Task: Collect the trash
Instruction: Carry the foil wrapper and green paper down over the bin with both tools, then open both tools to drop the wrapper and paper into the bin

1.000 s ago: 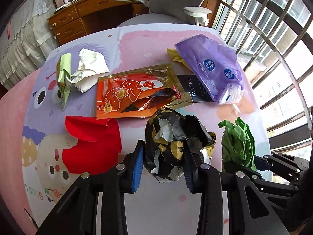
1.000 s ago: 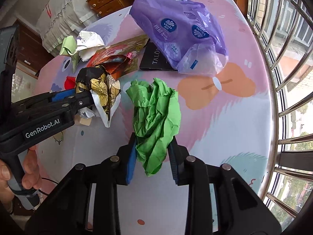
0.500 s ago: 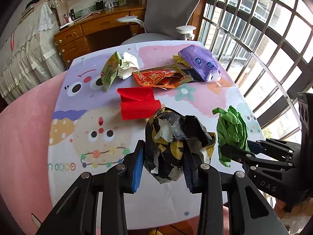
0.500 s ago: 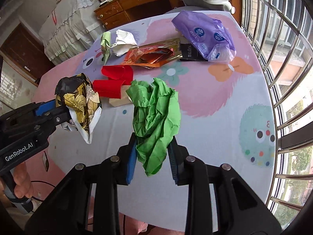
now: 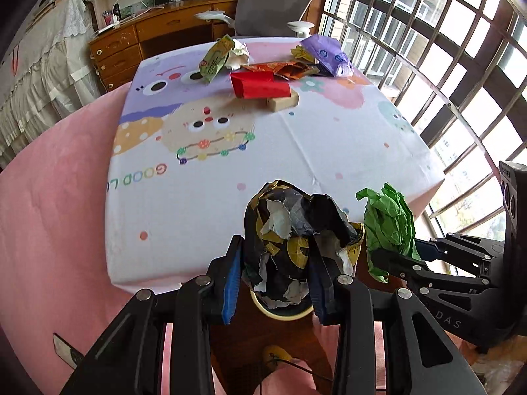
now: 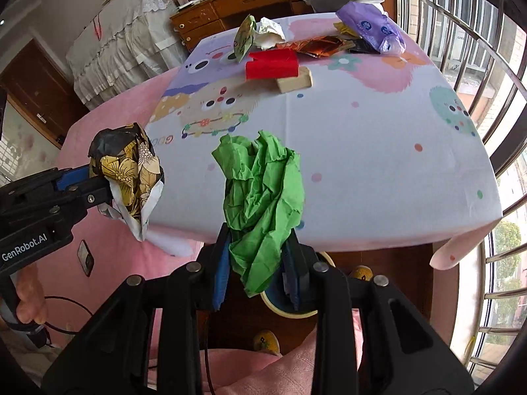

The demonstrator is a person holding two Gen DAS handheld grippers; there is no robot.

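Observation:
My left gripper (image 5: 275,278) is shut on a crumpled black and gold floral paper ball (image 5: 293,227), held in the air past the table's near edge. That same floral paper ball (image 6: 126,168) shows at the left of the right wrist view. My right gripper (image 6: 255,270) is shut on a crumpled green paper wad (image 6: 263,194), which hangs beside the floral ball as the green paper wad (image 5: 390,220) in the left wrist view. Below both loads, a round bin with a pale rim (image 5: 283,312) stands on the floor, and that bin rim (image 6: 290,312) is partly hidden by the fingers.
The table (image 5: 329,164) has a cartoon-print cloth. At its far end lie a red packet (image 5: 260,85), a tan block (image 5: 283,102), an orange foil wrapper (image 5: 283,67), a purple bag (image 5: 329,54), a green packet (image 5: 215,59) and white paper. Window bars run along the right. A pink cover drapes left.
Both grippers have drawn back from the far trash pile to beyond the table's near edge, carrying their loads. The bin on the floor has come into view beneath them.

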